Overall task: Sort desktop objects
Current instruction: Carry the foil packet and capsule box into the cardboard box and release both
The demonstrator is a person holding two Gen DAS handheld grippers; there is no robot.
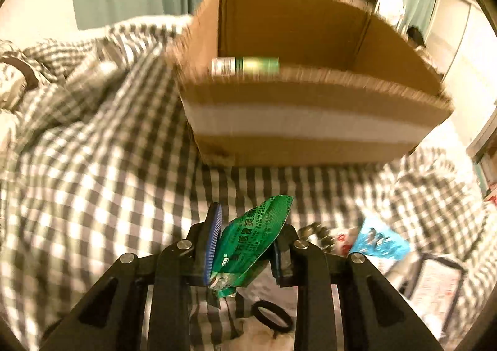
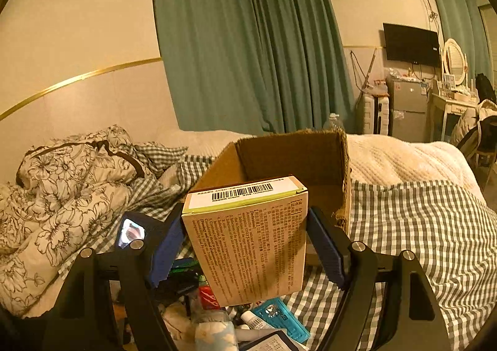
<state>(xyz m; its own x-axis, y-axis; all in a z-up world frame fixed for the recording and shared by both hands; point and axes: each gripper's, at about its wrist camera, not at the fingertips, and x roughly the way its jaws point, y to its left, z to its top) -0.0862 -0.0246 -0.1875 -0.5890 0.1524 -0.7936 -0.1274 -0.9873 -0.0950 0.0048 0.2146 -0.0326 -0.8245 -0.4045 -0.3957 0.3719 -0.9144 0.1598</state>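
Note:
In the left wrist view my left gripper (image 1: pixel 251 227) is shut on a crumpled green sachet (image 1: pixel 257 233), which bends between the blue pads (image 1: pixel 214 239) above the checked bedcover. Ahead stands an open cardboard box (image 1: pixel 310 121) with a green and white tube (image 1: pixel 245 66) lying inside. In the right wrist view my right gripper (image 2: pixel 245 214) is shut on a tan medicine carton (image 2: pixel 248 245) with a barcode on its top, held upright. The cardboard box (image 2: pixel 289 158) stands just behind that carton.
Small items lie heaped near the grippers: a blue packet (image 1: pixel 379 239), a black ring (image 1: pixel 271 317), another blue packet (image 2: pixel 279 317) and a white tube (image 2: pixel 253 320). A floral duvet (image 2: pixel 62 195) is bunched at the left. The checked bedcover (image 2: pixel 419 227) spreads to the right.

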